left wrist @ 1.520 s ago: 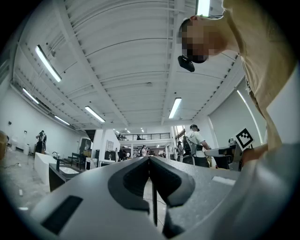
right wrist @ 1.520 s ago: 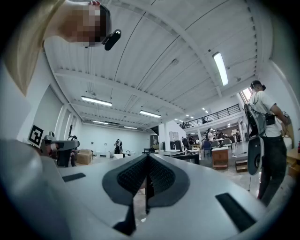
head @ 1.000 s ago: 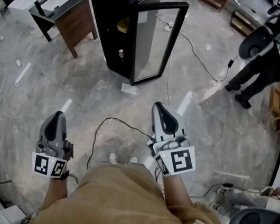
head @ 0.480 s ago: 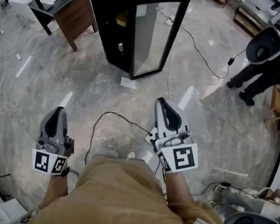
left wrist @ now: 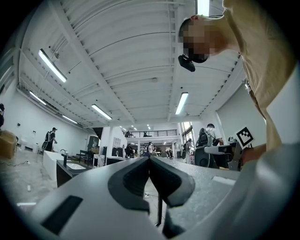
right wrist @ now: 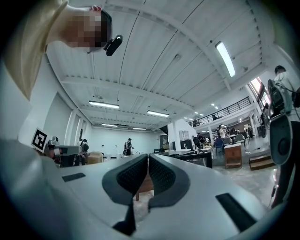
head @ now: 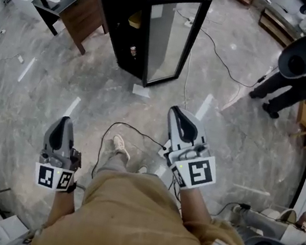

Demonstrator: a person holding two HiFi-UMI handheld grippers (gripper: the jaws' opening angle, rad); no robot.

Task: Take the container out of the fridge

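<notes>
Black cabinet, glass door: the fridge [head: 133,4] stands at the upper centre of the head view, door [head: 171,37] swung open toward the lower right. On an upper shelf inside sits a yellowish container [head: 135,22], only partly visible past the door frame. Its shape and lid cannot be made out at this range. A smaller dark item [head: 132,51] sits on a lower shelf; what it is cannot be told.

Both grippers are well apart from the fridge, low in the frame, held out in front of the person in the tan shirt [head: 135,221]. The left gripper [head: 62,125] is at lower left and the right gripper [head: 178,116] at lower centre, both pointing up the frame toward the fridge. In each gripper view the jaws lie together with nothing between them, and the ribbed pads [right wrist: 131,176] meet at the tip.

A cable [head: 109,140] loops over the grey marbled floor [head: 40,99] between the grippers. One shoe [head: 119,145] shows and the other foot is hidden. A second person [head: 293,73] is cut off at upper right.
</notes>
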